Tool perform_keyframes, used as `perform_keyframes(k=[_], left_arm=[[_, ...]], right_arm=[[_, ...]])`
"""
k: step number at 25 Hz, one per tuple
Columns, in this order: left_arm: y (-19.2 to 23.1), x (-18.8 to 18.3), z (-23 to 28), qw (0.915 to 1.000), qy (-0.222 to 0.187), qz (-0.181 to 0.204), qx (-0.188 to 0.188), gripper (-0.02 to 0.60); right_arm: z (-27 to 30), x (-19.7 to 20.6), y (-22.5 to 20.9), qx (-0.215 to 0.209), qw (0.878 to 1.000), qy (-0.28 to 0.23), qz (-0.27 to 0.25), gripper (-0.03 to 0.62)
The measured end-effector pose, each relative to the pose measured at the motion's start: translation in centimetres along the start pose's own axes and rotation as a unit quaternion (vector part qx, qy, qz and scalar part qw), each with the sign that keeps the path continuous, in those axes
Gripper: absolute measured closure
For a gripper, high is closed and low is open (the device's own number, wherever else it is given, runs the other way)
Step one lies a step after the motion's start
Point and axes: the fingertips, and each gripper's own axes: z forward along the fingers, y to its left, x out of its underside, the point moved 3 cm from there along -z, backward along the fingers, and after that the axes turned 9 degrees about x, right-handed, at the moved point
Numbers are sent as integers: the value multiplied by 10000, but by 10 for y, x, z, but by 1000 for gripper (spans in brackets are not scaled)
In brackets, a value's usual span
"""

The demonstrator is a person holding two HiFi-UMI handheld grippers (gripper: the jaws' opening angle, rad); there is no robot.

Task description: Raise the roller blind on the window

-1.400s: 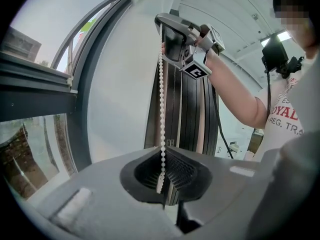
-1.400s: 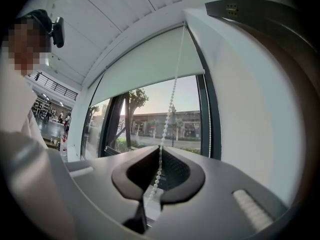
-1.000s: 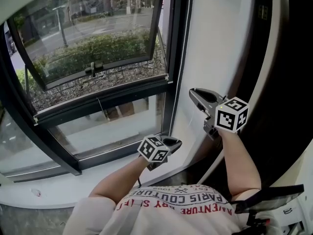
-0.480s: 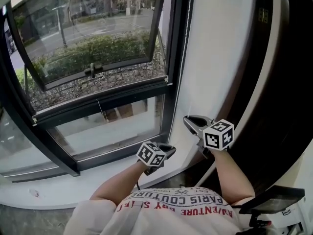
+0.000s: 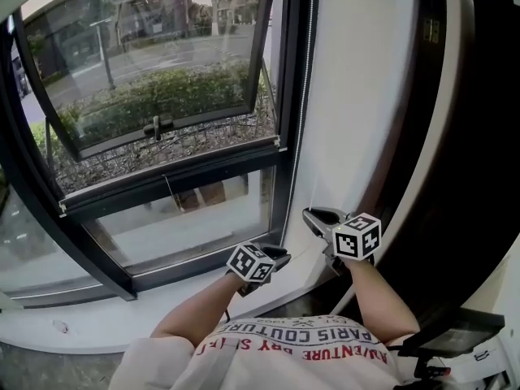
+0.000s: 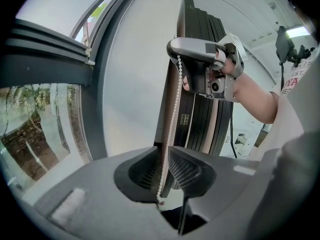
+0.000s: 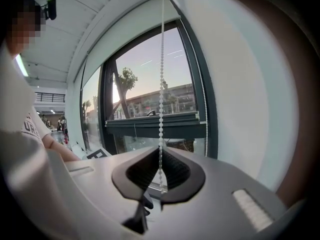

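Left gripper view, left tongs: they have just been opening and are standing a little apart, with the chain hanging in the gap and no pad pressing it.
Left gripper view, chain: it is running up from my gap to the right tongs, which are sitting higher on the same strand.
Right gripper view, right tongs: they are pinching narrow on the chain, its beads rising straight from the pads in front of the window.
Head view, place: both tongs are hanging low by the right edge of the window frame, close to the white wall. The chain is running down along that frame.
Head view, blind: I am not finding the blind itself in any view.
Handling: I am judging the chain to be light and limp, and thin enough to slip out sideways. The beads are giving the pads something to catch.
Hold: I am judging the best grip to be square across one strand, high up, pulling steadily along its line. Jerking is risking a snapped link.
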Motion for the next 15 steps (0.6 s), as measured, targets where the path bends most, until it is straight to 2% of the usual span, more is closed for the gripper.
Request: perform_keyframes(k=[6,8,11,15], left_arm=[[13,-6,-16,9999,104,27,-76,425],[16,-20,-26,9999,3,106,-70,422],[16,-58,-47,9992,-314,252,6,414],[3,-125,-76,9949,-729,673,168,414]], right_arm=[[3,-2,4,-6,10000,-22,-62,575],[2,-2,3,23,10000,-56,-39,574],[3,-2,2,46,10000,-88,1,574],[5,-2,5,1,10000,-51,-26,574]])
